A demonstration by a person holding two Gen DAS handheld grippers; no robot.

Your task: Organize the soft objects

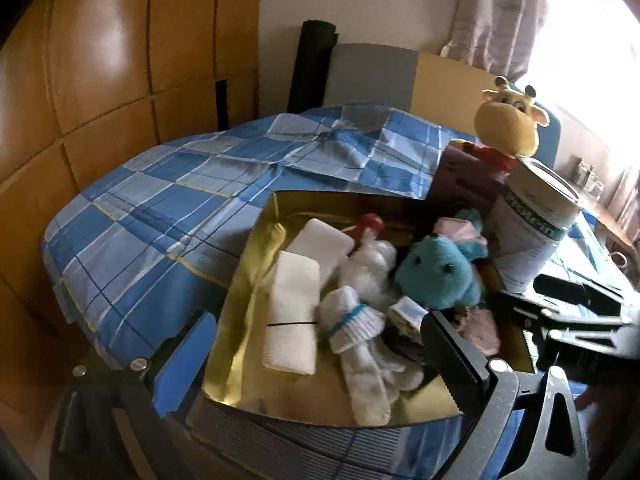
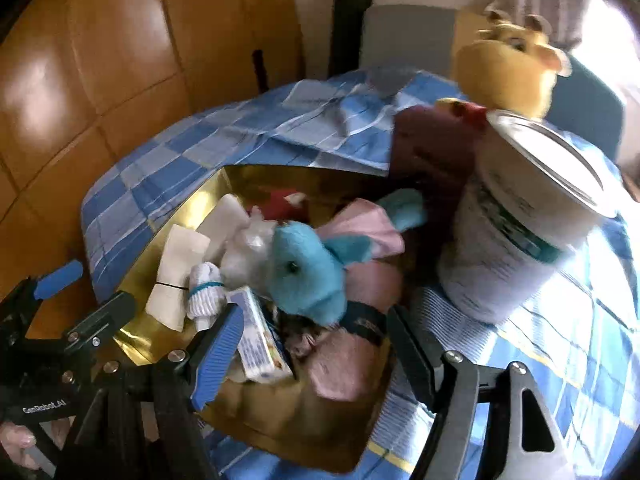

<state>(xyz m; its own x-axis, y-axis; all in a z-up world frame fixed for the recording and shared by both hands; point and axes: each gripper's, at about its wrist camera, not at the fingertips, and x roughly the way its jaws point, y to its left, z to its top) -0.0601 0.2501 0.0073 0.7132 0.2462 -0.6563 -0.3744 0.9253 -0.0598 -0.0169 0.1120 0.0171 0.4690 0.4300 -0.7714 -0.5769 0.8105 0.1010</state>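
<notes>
A gold-lined box (image 1: 248,248) (image 2: 192,200) sits on the checked cloth and holds the soft things. In it lie a banded white towel roll (image 1: 292,312) (image 2: 176,280), a white sock with a teal band (image 1: 352,324) (image 2: 204,288), a teal plush (image 1: 436,272) (image 2: 308,272) and pink cloth (image 2: 344,360). My left gripper (image 1: 320,364) hangs open over the box's near edge, the sock below its gap and untouched. My right gripper (image 2: 314,348) is open above the pink cloth, just in front of the plush, gripping nothing.
A white protein can (image 1: 532,224) (image 2: 520,232) stands right of the box, with a yellow plush animal (image 1: 508,120) (image 2: 508,72) and a maroon box (image 1: 464,176) behind it. A small carton (image 2: 260,340) leans inside the gold box. Wooden wardrobe doors (image 1: 100,80) stand at the left.
</notes>
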